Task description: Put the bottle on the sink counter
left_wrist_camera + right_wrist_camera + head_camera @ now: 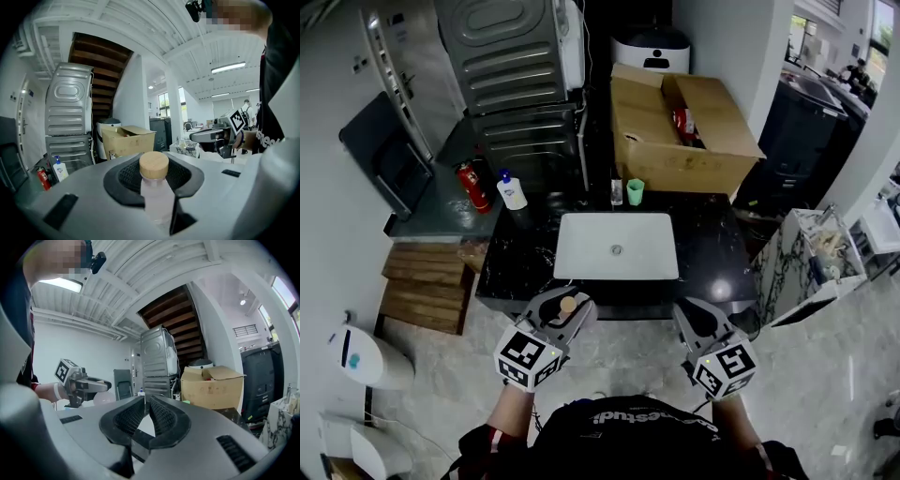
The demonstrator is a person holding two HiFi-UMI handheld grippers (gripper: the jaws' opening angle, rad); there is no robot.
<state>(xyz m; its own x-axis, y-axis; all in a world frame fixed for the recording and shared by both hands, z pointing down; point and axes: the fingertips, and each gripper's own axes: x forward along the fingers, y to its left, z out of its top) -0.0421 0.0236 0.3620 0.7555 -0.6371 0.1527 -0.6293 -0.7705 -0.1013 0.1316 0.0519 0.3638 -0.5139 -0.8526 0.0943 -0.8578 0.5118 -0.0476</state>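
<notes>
A small, pale, translucent bottle (pixel 155 197) with a round wooden cap (pixel 568 305) stands upright between the jaws of my left gripper (pixel 565 298), which is shut on it. I hold it low, in front of the black sink counter (pixel 712 253) and near its front edge. The white basin (pixel 617 246) is set in the middle of that counter. My right gripper (pixel 692 314) hangs level with the left one, to its right. Its pads (pixel 161 416) are together with nothing between them. In the right gripper view the left gripper (pixel 104 385) shows at the left.
On the counter's back edge stand a white pump bottle (pixel 512 190), a small glass (pixel 617 193) and a green cup (pixel 635 191). Behind are an open cardboard box (pixel 675 131) and stacked grey machines (pixel 516 75). A red fire extinguisher (pixel 472 186) and wooden pallets (pixel 427 286) lie left.
</notes>
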